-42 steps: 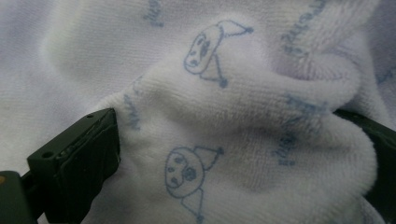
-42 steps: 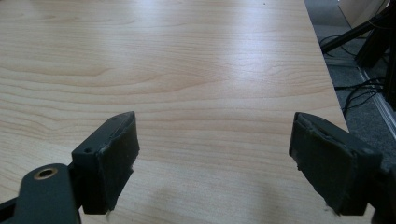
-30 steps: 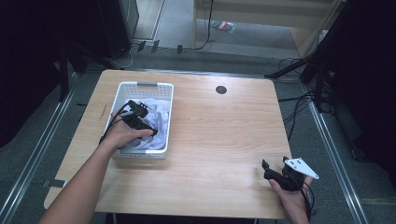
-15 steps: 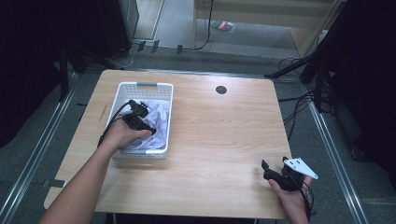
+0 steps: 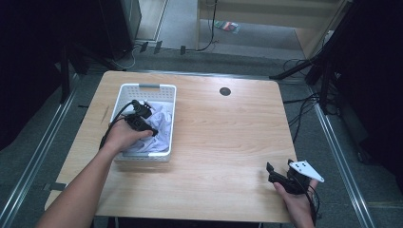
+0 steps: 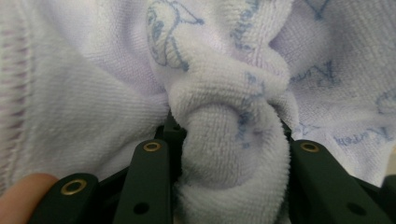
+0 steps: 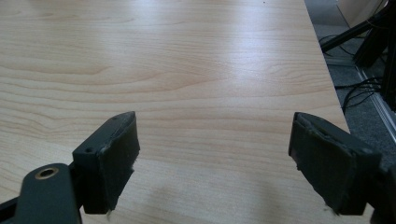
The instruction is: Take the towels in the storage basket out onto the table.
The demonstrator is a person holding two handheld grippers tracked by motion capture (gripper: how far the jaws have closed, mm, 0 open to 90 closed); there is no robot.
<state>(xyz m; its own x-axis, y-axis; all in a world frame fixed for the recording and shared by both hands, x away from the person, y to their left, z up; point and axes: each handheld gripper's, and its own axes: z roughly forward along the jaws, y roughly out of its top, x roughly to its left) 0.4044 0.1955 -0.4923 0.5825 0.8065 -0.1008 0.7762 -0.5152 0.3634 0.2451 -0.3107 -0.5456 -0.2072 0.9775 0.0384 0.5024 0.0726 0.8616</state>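
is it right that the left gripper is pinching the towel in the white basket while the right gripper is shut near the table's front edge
Not quite. The right gripper is open, not shut: the right gripper view shows its jaws spread wide with bare table between them. The rest holds: the left gripper is pinching a fold of the towel in the white basket, and the right one sits near the table's front edge.

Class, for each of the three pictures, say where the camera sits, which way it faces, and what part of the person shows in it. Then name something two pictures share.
High view: above the person's side, facing forward and down on the wooden table; both forearms, left gripper and right gripper.
Left gripper view: on that gripper, facing the white towel bunched between its jaws; a fingertip shows.
Right gripper view: on that gripper, facing across bare table between spread jaws.
Shared: the towel, lying in the white basket in the high view.
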